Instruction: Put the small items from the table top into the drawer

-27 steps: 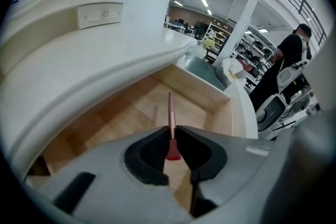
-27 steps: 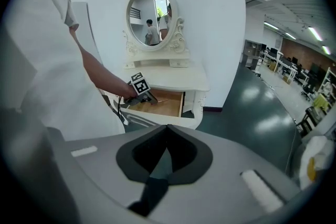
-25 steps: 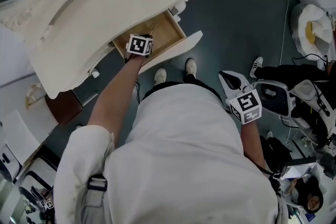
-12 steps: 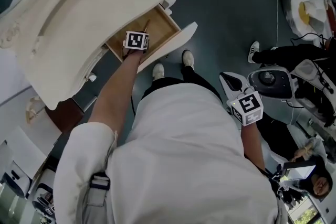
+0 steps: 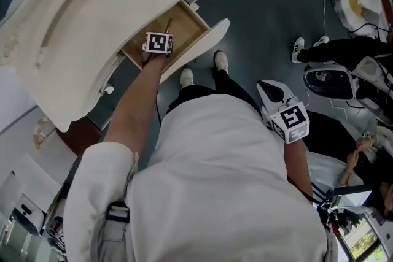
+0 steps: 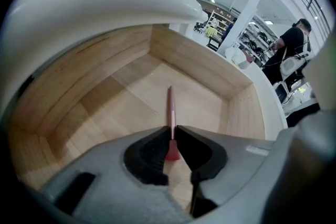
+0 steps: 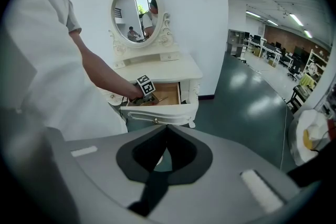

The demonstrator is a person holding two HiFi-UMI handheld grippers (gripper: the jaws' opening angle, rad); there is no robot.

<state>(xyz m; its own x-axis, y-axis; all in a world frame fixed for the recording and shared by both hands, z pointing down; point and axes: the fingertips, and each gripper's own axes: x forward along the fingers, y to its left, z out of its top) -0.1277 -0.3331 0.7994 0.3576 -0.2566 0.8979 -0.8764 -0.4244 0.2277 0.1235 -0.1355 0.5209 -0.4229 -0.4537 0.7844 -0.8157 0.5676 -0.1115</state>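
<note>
Inside drawer [image 6: 131, 92], left hand-held gripper [image 6: 171, 140] opens on stick [image 6: 170, 107].

Slim pink stick [image 6: 170, 107], wider red end btw left gripper [image 6: 171, 131] fingertips [image 6: 156, 140], jaws opening; shaft pts fwd from tips over open light-wood drawer [image 6: 197, 64].

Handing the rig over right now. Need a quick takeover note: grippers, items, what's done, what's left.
Left gripper: inside the open light wooden drawer, fingers on the slim pink stick and just beginning to open.
Right gripper: shut, empty, held well back from the white dressing table.
Done: drawer is open and the stick is over the drawer floor.
Left: finish the release, pull the left gripper out, then check the table top for further small items. From these views I cannot tell if any remain.
</note>
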